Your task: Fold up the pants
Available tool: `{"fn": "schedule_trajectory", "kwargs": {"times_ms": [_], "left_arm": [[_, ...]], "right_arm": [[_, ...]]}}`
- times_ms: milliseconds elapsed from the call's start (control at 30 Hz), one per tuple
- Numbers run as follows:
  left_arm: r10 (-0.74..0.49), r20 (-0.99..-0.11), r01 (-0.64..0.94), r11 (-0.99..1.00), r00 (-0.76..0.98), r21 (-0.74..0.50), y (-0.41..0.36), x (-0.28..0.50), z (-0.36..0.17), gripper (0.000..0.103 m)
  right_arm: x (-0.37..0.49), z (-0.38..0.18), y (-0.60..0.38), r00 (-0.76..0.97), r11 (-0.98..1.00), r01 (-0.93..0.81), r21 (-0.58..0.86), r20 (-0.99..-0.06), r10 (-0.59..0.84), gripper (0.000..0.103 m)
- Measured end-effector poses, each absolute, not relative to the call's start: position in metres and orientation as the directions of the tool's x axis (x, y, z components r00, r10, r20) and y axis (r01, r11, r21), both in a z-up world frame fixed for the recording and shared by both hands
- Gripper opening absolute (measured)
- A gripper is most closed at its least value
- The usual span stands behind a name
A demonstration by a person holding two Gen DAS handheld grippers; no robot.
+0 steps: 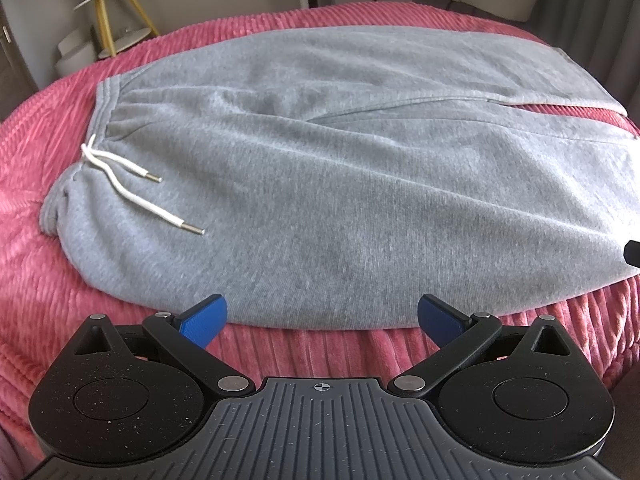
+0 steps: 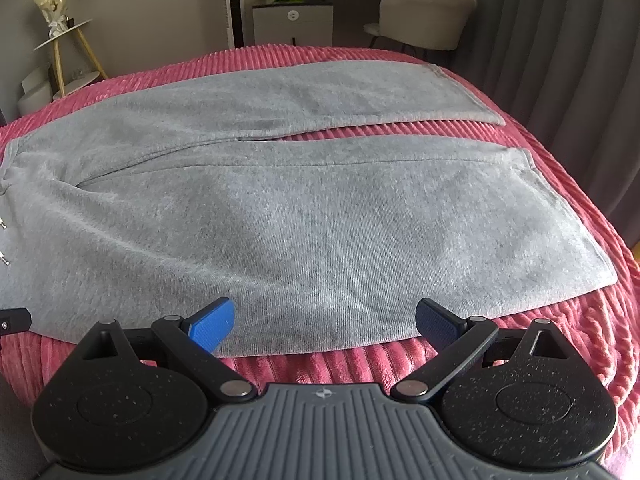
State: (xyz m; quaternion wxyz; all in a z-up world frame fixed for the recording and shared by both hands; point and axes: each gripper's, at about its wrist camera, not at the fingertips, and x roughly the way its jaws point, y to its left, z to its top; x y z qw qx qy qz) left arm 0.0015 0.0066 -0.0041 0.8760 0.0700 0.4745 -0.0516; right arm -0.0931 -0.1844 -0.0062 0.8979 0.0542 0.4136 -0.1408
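Grey sweatpants [image 1: 340,184] lie flat on a pink ribbed blanket [image 1: 48,280], waistband to the left, legs to the right. A white drawstring [image 1: 132,196] with metal tips lies on the waist. In the right wrist view the pants [image 2: 320,232] show two legs side by side, hems at the right. My left gripper [image 1: 322,316] is open and empty just above the near edge of the pants by the waist end. My right gripper [image 2: 324,320] is open and empty at the near edge of the front leg.
The pink blanket [image 2: 580,340] covers a bed. Beyond it stand a gold-legged side table [image 1: 116,12], a white cabinet [image 2: 292,24] and a cream chair [image 2: 424,20]. Grey curtains [image 2: 560,60] hang at the right. A bit of the other gripper [image 1: 633,253] shows at the right edge.
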Motion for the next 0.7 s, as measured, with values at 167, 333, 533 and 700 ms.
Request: {"fn": "schedule_trajectory", "kwargs": {"times_ms": [167, 333, 533, 700], "left_arm": [[-0.031, -0.840, 0.153, 0.986, 0.541, 0.062, 0.008, 0.002, -0.003, 0.103], [-0.035, -0.840, 0.149, 0.987, 0.542, 0.055, 0.009, 0.002, -0.002, 0.103], [-0.031, -0.838, 0.126, 0.991, 0.544, 0.046, 0.013, 0.003, 0.000, 0.103], [0.050, -0.816, 0.055, 0.993, 0.575, 0.100, 0.015, 0.006, 0.009, 0.103]], "right_arm": [[-0.091, -0.007, -0.187, 0.613, 0.953, 0.301, -0.009, -0.765, -0.201, 0.097], [-0.092, -0.007, -0.188, 0.617, 0.954, 0.300, 0.004, -0.763, -0.191, 0.097], [-0.092, -0.006, -0.191, 0.614, 0.953, 0.303, 0.031, -0.770, -0.170, 0.097], [-0.094, 0.007, -0.209, 0.669, 0.945, 0.267, 0.187, -0.742, -0.043, 0.097]]}}
